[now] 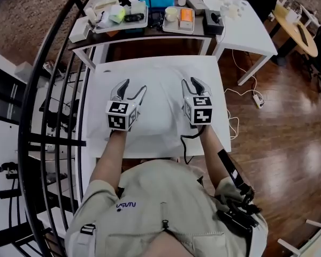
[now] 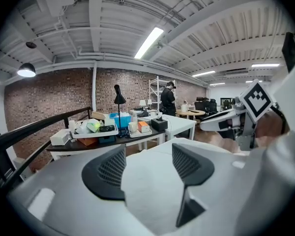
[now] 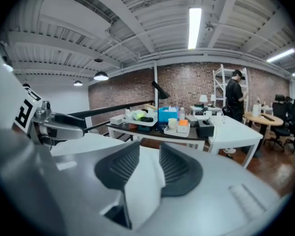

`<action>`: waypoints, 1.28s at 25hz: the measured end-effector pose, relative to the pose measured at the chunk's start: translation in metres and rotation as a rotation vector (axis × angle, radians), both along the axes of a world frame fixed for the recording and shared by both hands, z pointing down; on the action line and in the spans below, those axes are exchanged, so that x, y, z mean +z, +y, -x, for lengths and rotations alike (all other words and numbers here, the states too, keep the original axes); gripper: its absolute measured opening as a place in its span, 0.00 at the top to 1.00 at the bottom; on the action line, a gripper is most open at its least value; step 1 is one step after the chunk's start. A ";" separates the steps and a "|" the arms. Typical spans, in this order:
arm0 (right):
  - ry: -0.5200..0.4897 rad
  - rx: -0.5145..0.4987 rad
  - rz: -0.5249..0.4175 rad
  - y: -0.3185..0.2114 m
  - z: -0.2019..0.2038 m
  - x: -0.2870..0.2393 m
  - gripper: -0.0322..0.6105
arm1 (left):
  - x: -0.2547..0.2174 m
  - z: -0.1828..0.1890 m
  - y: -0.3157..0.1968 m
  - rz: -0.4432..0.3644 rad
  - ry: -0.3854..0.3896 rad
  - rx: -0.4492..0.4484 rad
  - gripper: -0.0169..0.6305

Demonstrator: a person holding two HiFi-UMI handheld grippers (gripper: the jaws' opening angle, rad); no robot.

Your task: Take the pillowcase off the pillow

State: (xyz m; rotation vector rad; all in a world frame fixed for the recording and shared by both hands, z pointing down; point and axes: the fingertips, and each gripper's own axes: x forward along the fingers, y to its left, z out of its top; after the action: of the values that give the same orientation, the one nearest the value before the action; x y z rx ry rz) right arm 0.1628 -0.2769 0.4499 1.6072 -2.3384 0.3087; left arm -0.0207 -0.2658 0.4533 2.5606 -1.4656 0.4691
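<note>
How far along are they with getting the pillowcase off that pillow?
Done: nothing yet, it seems. The pillow lies whole on the table, with no loose case beside it. In hand: the left gripper and right gripper each have a fold of white pillowcase between their jaws, but both are opening. Left: probably regripping and pulling the case off.

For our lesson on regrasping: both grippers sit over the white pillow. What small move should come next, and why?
Probably lift both clear, then regrip. The left gripper and right gripper are over the pillowcase, their jaws opening, each with a fold of its white fabric between them, so the holds look released.
</note>
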 end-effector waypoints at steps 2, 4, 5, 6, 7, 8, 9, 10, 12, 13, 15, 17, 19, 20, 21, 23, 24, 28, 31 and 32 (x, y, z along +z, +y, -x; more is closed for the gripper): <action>-0.003 -0.030 0.044 -0.015 0.003 0.008 0.73 | 0.007 -0.002 -0.009 0.031 0.002 0.016 0.54; 0.005 -0.035 0.073 -0.032 0.003 0.013 0.71 | 0.013 -0.002 -0.020 0.056 0.007 0.029 0.53; 0.011 -0.031 0.088 -0.042 0.003 0.015 0.71 | 0.017 -0.001 -0.027 0.069 0.006 0.032 0.53; 0.018 -0.025 0.105 -0.051 0.003 0.018 0.70 | 0.021 0.001 -0.035 0.085 0.004 0.033 0.53; 0.025 -0.020 0.124 -0.059 0.003 0.022 0.69 | 0.025 0.003 -0.042 0.102 0.001 0.033 0.53; 0.033 -0.017 0.144 -0.067 0.005 0.026 0.69 | 0.029 0.005 -0.050 0.119 -0.005 0.034 0.52; 0.043 -0.014 0.163 -0.074 0.006 0.030 0.69 | 0.032 0.006 -0.058 0.136 -0.013 0.038 0.52; 0.054 -0.010 0.182 -0.081 0.007 0.035 0.68 | 0.035 0.006 -0.066 0.152 -0.026 0.045 0.52; 0.077 0.002 0.221 -0.092 0.006 0.045 0.68 | 0.046 0.002 -0.077 0.194 -0.056 0.067 0.50; 0.087 0.008 0.241 -0.096 0.005 0.052 0.68 | 0.054 -0.001 -0.081 0.219 -0.070 0.079 0.50; 0.104 0.007 0.283 -0.102 0.007 0.067 0.68 | 0.070 -0.007 -0.085 0.271 -0.089 0.103 0.49; 0.126 -0.021 0.351 -0.102 0.014 0.086 0.66 | 0.087 -0.011 -0.084 0.326 -0.105 0.132 0.49; 0.161 -0.056 0.435 -0.094 0.019 0.106 0.65 | 0.103 -0.015 -0.077 0.375 -0.131 0.168 0.50; 0.178 -0.063 0.475 -0.088 0.019 0.114 0.65 | 0.109 -0.017 -0.071 0.390 -0.151 0.190 0.51; 0.178 -0.074 0.504 -0.083 0.020 0.118 0.65 | 0.113 -0.020 -0.065 0.396 -0.174 0.214 0.57; 0.132 -0.119 0.506 -0.078 0.031 0.122 0.66 | 0.114 -0.024 -0.054 0.379 -0.218 0.247 0.71; 0.125 -0.125 0.502 -0.076 0.032 0.123 0.70 | 0.112 -0.024 -0.049 0.361 -0.227 0.252 0.78; 0.209 -0.062 0.379 -0.078 0.013 0.104 0.93 | 0.085 -0.015 -0.030 0.270 -0.157 0.216 0.94; 0.210 0.000 0.310 -0.074 0.003 0.087 0.94 | 0.051 -0.003 -0.018 0.207 -0.047 0.164 0.95; 0.205 0.024 0.278 -0.073 -0.001 0.077 0.94 | 0.038 0.002 -0.013 0.181 -0.011 0.149 0.95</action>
State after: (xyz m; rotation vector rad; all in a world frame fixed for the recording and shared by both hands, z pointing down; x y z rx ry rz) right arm 0.1636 -0.3501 0.5273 1.4601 -2.0247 0.4306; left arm -0.0225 -0.2789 0.4912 2.5348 -1.1811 0.6077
